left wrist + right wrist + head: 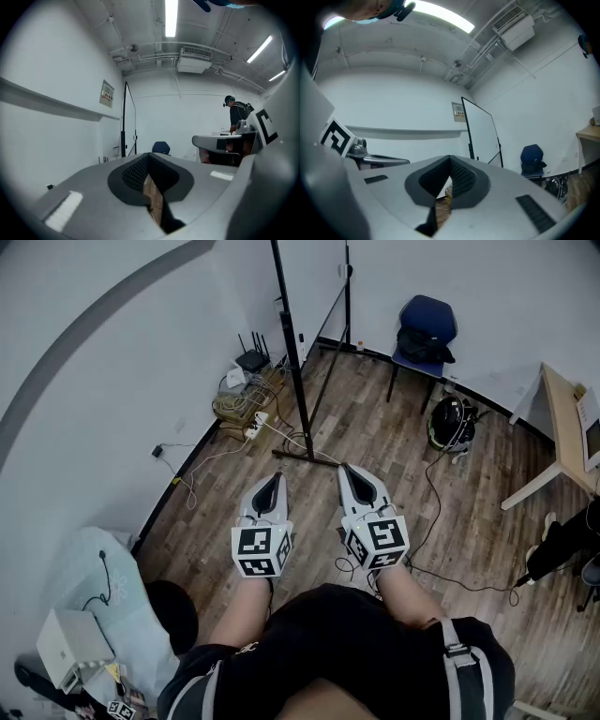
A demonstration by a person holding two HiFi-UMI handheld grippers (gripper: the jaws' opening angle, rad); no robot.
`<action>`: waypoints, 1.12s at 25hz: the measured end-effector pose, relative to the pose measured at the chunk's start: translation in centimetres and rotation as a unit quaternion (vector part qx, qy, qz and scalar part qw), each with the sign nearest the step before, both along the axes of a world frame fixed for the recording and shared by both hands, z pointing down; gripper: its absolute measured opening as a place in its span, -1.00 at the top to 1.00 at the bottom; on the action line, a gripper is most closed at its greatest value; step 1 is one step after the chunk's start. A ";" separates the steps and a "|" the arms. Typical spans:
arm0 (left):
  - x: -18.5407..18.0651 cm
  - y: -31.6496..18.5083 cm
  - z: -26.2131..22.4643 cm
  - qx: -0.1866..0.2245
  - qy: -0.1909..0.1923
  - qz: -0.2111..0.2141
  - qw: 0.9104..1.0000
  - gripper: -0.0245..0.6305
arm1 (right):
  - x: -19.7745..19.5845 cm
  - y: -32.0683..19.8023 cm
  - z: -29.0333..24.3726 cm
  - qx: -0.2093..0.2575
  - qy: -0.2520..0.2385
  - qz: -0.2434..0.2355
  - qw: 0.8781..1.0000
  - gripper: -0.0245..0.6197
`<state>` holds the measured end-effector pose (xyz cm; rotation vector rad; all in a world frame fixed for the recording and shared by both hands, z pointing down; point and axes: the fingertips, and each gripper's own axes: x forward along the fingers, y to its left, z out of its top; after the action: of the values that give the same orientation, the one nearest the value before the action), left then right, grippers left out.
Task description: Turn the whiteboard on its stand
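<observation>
Both claws are clenched on nothing: the tips of the left claw (273, 479) are pressed together with only floorboards showing behind them, and the right claw (348, 470) looks the same in its own view. The person holds the pair side by side at waist level, pointed toward the whiteboard (482, 133), which stands on its black stand (306, 454) at the far left edge of the wooden floor (375, 418), close to the wall (112, 409) and well clear of either claw. By the look of it, the task has not begun. Neither claw touches the frame, so the approach, the hold on the board's edge and the turn itself are all left to do. From overhead the board appears almost edge-on and its top is cut off by the frame, so its face, pivot and any lock cannot be made out. How far the claws are from the stand's foot is also hard to judge. A blue chair (427, 324) and a tangle of cables (246, 399) sit along the far edge.
</observation>
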<state>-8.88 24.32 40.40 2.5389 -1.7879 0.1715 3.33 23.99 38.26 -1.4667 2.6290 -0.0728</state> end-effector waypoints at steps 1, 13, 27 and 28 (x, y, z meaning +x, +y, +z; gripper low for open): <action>0.2 0.0 0.0 -0.001 0.001 0.001 1.000 0.90 | 0.2 -0.1 0.0 -0.002 -0.002 -0.001 1.000 0.91; 2.7 -1.0 1.0 -0.011 0.015 -0.006 1.000 0.90 | 1.7 -1.0 0.7 -0.010 -0.007 -0.026 1.000 0.91; 5.7 -2.6 1.9 0.001 0.019 -0.034 0.999 0.90 | 4.0 -4.1 2.4 -0.020 0.005 -0.070 0.997 0.91; 5.6 -3.0 2.0 0.000 0.019 -0.036 0.999 0.90 | 3.9 -4.4 2.4 -0.019 0.006 -0.073 0.997 0.91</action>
<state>-3.25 21.28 42.40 2.4564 -1.8603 0.1197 7.26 19.59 40.67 -1.2882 2.7556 -0.1283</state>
